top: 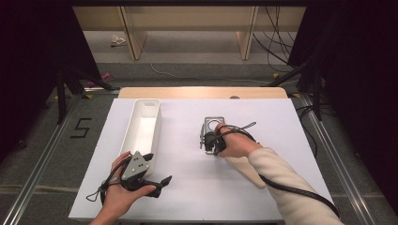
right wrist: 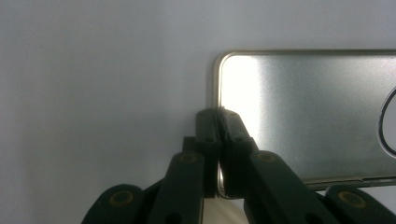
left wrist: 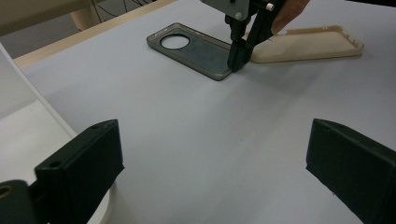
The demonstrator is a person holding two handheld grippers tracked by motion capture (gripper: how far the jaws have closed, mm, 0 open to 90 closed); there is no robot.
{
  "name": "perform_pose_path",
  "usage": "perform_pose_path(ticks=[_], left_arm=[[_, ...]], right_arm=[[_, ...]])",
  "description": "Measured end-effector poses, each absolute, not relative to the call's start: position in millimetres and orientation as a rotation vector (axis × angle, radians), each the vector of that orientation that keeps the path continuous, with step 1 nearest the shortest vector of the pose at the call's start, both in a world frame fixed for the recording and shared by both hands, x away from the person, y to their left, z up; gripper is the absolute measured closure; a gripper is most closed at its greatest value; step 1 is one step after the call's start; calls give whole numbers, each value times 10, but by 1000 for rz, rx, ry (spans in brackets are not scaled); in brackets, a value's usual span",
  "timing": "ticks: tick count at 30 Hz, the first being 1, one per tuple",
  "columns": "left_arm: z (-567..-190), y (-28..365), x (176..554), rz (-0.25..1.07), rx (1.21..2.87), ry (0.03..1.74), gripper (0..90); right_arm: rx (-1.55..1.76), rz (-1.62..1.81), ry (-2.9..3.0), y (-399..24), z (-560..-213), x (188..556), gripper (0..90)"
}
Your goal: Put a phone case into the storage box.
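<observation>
A grey see-through phone case point(top: 213, 123) point(left wrist: 191, 51) point(right wrist: 303, 112) with a round camera hole lies flat on the white table mat. My right gripper point(top: 210, 144) point(left wrist: 235, 63) point(right wrist: 217, 114) points down at the case's near end and is shut on its raised rim beside a corner. A beige phone case point(top: 246, 168) point(left wrist: 308, 44) lies just behind it, partly under the right hand. My left gripper point(top: 157, 169) point(left wrist: 215, 154) rests low at the near left with its jaws wide open and nothing between them.
A long white tray point(top: 145, 124) point(left wrist: 14, 121) stands on the left of the mat, its near end right beside my left gripper. The table's wooden far edge point(top: 202, 92) borders the mat. Cables and black stands lie on the floor beyond.
</observation>
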State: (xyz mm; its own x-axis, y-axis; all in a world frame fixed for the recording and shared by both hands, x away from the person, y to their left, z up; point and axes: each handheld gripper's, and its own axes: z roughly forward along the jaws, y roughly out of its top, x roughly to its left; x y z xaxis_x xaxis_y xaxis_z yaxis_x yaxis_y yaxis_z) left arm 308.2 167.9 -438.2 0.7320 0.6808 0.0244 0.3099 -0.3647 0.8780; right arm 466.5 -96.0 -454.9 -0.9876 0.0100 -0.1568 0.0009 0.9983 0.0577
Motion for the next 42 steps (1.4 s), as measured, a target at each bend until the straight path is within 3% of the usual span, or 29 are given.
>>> perform_pose_path(ticks=[19,42], left_arm=[[-4384,1677,3083,483,1966,756,30],[-4380,1689,3093,487,1960,765,37]], right_arm=[[-13,120,2968,-997,-4517,4640,890],[91,505,2894,-1234,-4300,4553,893]])
